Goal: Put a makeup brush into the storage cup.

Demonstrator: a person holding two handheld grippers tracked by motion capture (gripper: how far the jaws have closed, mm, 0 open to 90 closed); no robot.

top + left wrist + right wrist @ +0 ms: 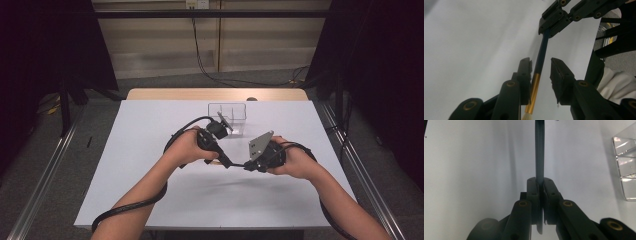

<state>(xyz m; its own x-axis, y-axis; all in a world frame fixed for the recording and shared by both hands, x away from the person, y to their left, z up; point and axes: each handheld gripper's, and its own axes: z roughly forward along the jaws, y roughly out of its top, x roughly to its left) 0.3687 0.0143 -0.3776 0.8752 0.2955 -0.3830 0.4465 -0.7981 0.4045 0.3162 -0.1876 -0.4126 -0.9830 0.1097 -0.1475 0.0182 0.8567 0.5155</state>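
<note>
Above the middle of the white table [150, 190], slightly near of centre, two hand-held grippers met tip to tip over one paintbrush.

Item, left side: left gripper [541, 65], carried in the person's left hand [186, 148], its cable looping off toward the near left edge. Jaws stood partly apart around the paintbrush [541, 53]; the gold ferrule lay against one pad, while a clear gap showed at the other (so no pinch on it). Pale bristles showed at the bottom edge of the left gripper view.

Item, centre: paintbrush, dark blue handle, gold ferrule, held clear of the table surface and spanning between the two grippers.

Item, right side: right gripper [540, 182], carried in the right hand [296, 161], grey three-cornered plate [261, 145] on top. Jaws were closed tight on the blue handle, which ran straight out from between the pads in the right gripper view.

Item, far of the grippers: clear plastic organiser [227, 113] with compartments, standing on the table toward the far edge, well apart from the brush.
</note>
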